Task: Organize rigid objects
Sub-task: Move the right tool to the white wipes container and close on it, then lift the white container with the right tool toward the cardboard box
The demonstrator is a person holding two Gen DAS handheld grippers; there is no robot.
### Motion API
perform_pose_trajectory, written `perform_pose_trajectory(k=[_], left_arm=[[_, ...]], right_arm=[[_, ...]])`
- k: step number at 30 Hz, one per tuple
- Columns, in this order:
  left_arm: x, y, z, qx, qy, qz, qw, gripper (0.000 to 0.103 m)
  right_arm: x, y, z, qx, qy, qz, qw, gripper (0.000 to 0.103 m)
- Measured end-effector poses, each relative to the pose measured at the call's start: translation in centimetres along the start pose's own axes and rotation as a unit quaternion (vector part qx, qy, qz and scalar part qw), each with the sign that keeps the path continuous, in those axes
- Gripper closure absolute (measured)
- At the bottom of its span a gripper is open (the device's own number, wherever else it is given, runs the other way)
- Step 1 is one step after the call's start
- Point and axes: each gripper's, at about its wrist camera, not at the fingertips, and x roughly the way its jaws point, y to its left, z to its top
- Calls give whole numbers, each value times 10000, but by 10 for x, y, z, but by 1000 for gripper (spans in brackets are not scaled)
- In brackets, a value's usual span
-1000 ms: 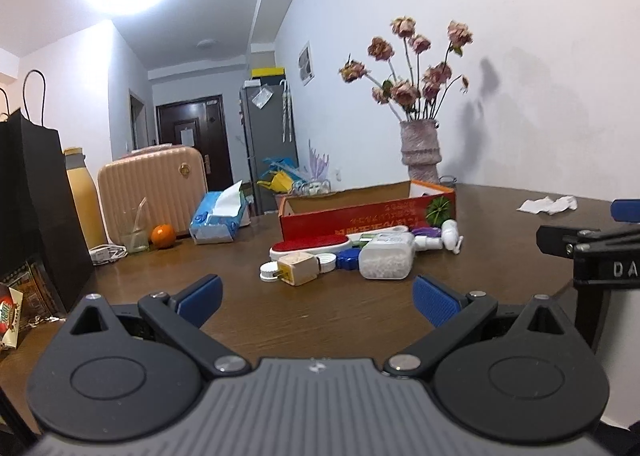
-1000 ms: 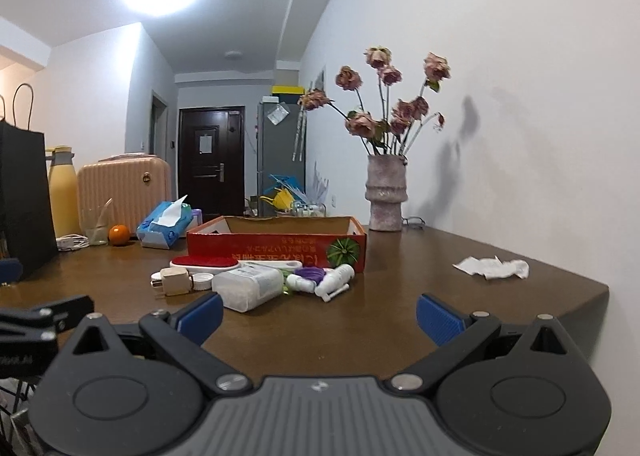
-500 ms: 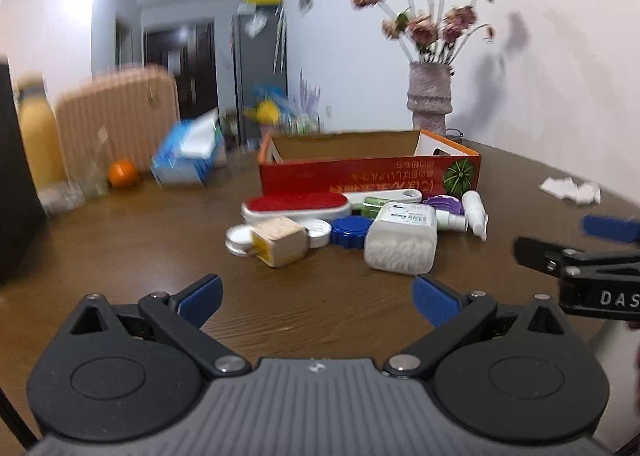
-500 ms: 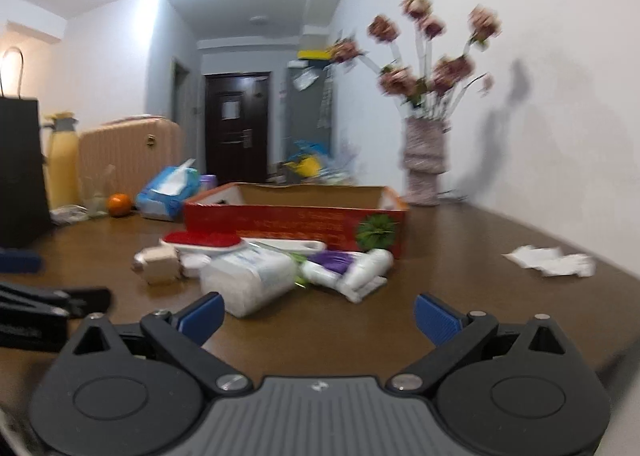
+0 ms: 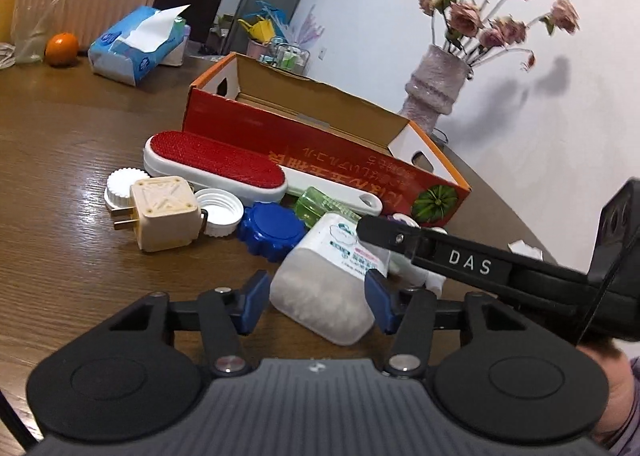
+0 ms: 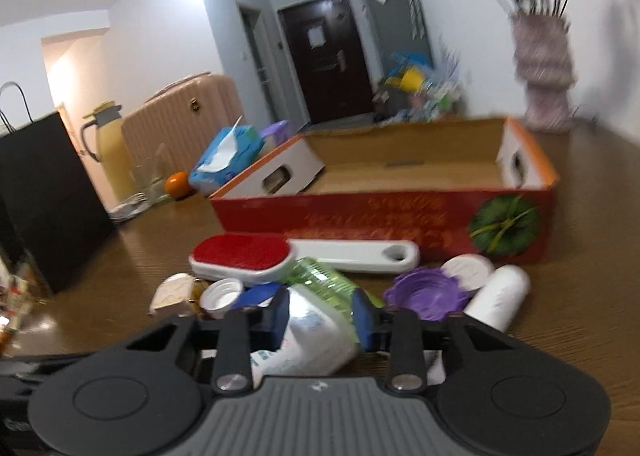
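You brought both grippers down from high over the table (image 5: 60, 136) and right in close to the pile. A second ago both sets of fingers were wide open with nothing in them. Now the left gripper (image 5: 316, 290) had pulled its fingers in around the white tub (image 5: 326, 276), and its blue pads (image 5: 256, 300) sat tight on the tub's two sides, so it looked like it was gripping it. The right gripper (image 6: 320, 308) had pulled in too, around the other end of the same tub. That picture was blurry, so I could not tell if it really squeezed.

The tub lay on its side on the table, in front of the red box (image 5: 320, 172). The box was open, and nothing showed inside it. I think the tub was your first pick, and lifting it into the box came next.

Other things lay close by. The blue cap (image 5: 272, 234) touched the tub's far end. The green thing (image 5: 320, 204) was just behind it. The purple cap (image 6: 426, 294) and the white bottle (image 6: 498, 296) lay to the right. The red brush (image 5: 216, 164) lay along the box's front wall, so the tub had to go up and over both.
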Motion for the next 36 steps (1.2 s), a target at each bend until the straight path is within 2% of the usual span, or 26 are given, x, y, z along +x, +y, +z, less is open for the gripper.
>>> perform_pose_trajectory(k=[2,4,6,8,11,15,18,20,22,24,25,28,32,36], left_arm=[[-1,5,0,-160,-17,-84,9998,51],[-2,4,-1,-183,-36,-121,9998,54],[-7,0,-4,6,-43,-44,10000,56],[-17,-4,-11,246,-104,72,9996,58],[-36,0,-21,288,57,-90,9995,62],[-62,4,-34,450,163,-142,9988,63],[-68,10,-37,415,196,-218,9987,62],[-66,14,-37,338,139,-129,9993,55],[-63,20,-35,246,108,-83,9996,52],[-60,23,-32,210,164,-184,9995,57],[-59,24,-31,222,175,-298,9992,65],[-58,20,-30,324,222,-310,9987,75],[-68,10,-26,509,29,-421,9978,76],[-66,2,-9,490,-119,-595,9969,76]], right_arm=[[0,-4,-1,1,44,107,9999,72],[-5,-8,-3,138,171,300,9993,81],[-16,-9,-8,291,357,587,9972,85],[-31,-3,-21,316,457,734,9958,85],[-58,8,-43,391,470,815,9948,85],[-86,22,-67,636,472,983,9920,83],[-89,26,-77,790,428,928,9916,80],[-84,24,-78,934,393,917,9906,76],[-78,23,-75,1046,351,879,9900,73],[-72,21,-72,1116,360,852,9894,73],[-71,22,-71,1116,360,840,9895,75],[-73,24,-69,1018,276,629,9924,81],[-84,20,-64,1098,146,639,9918,80],[-86,17,-51,1036,54,559,9930,80]])
